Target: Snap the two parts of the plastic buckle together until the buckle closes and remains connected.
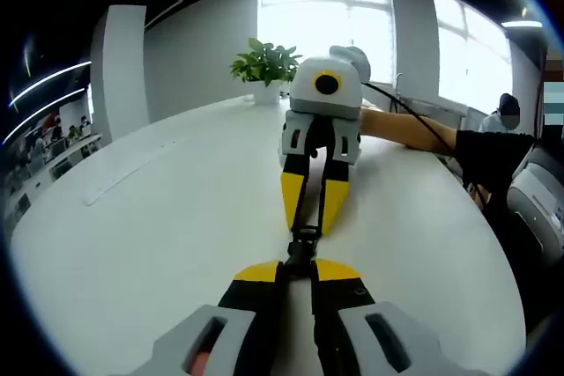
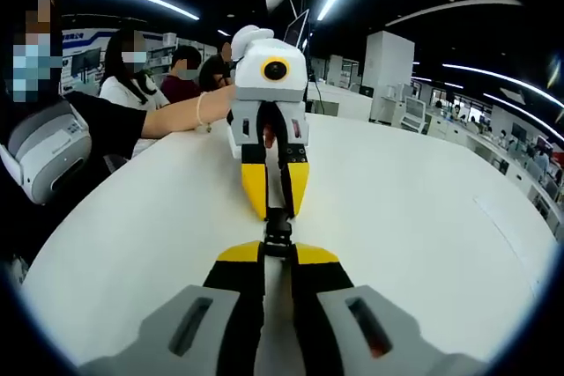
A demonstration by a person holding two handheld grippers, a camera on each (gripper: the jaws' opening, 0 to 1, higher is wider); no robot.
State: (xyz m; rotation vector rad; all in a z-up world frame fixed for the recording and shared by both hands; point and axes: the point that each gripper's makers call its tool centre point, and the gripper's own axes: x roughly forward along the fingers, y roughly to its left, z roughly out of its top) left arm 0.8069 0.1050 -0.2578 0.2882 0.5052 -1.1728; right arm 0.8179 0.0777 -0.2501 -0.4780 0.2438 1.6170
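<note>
The black plastic buckle point(image 1: 304, 242) hangs just above the white table point(image 1: 150, 226), stretched between two grippers that face each other tip to tip. In the left gripper view my left gripper point(image 1: 298, 269) is shut on the buckle's near end. My right gripper point(image 1: 310, 217) is shut on the black strap at its far end. In the right gripper view the buckle point(image 2: 278, 232) sits between my right gripper point(image 2: 278, 254) and the facing left gripper point(image 2: 275, 207). The two halves meet in one black line; whether they are latched is too small to tell.
A potted plant point(image 1: 266, 66) stands at the table's far edge. A person's forearm point(image 1: 404, 124) reaches over the table behind the right gripper. Several people point(image 2: 132, 72) sit beyond the table edge, next to a grey machine point(image 2: 44, 154). Bare tabletop point(image 2: 441, 217) lies to both sides.
</note>
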